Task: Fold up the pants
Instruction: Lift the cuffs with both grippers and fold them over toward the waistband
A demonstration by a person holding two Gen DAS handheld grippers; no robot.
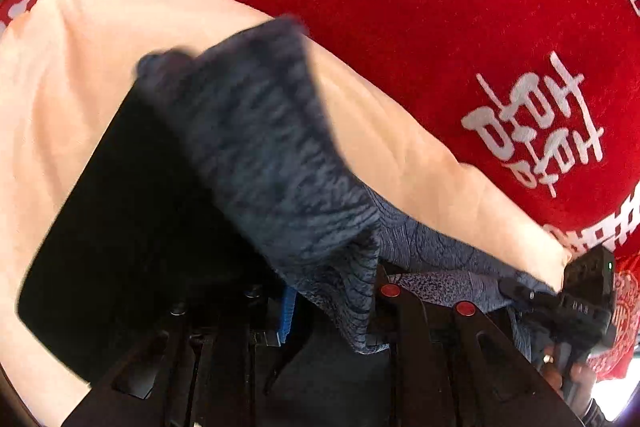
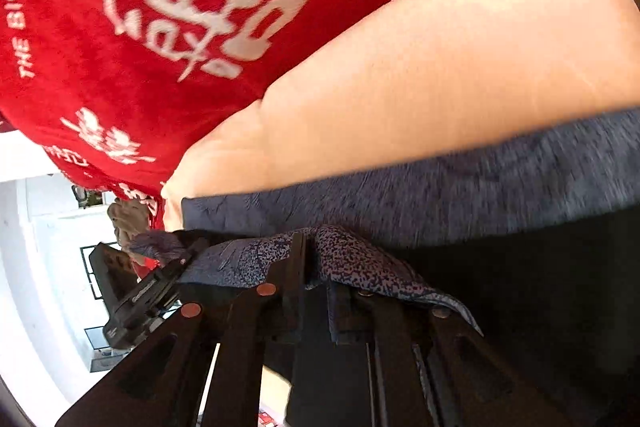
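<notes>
The pants (image 1: 280, 163) are dark blue patterned cloth, lifted up close to the cameras. My left gripper (image 1: 320, 307) is shut on an edge of the pants, which drape over its fingers. My right gripper (image 2: 316, 267) is shut on another edge of the pants (image 2: 440, 187), with cloth bunched over its fingertips. The right gripper also shows in the left wrist view (image 1: 580, 299) at the far right, and the left gripper shows in the right wrist view (image 2: 144, 291) at the left. The pants stretch between the two grippers.
The person's red printed shirt (image 1: 400, 7) and bare forearm (image 1: 420, 147) fill the background close behind the cloth; they also show in the right wrist view, shirt (image 2: 140, 27) and arm (image 2: 440, 87). A bright white room (image 2: 36, 247) shows at the left.
</notes>
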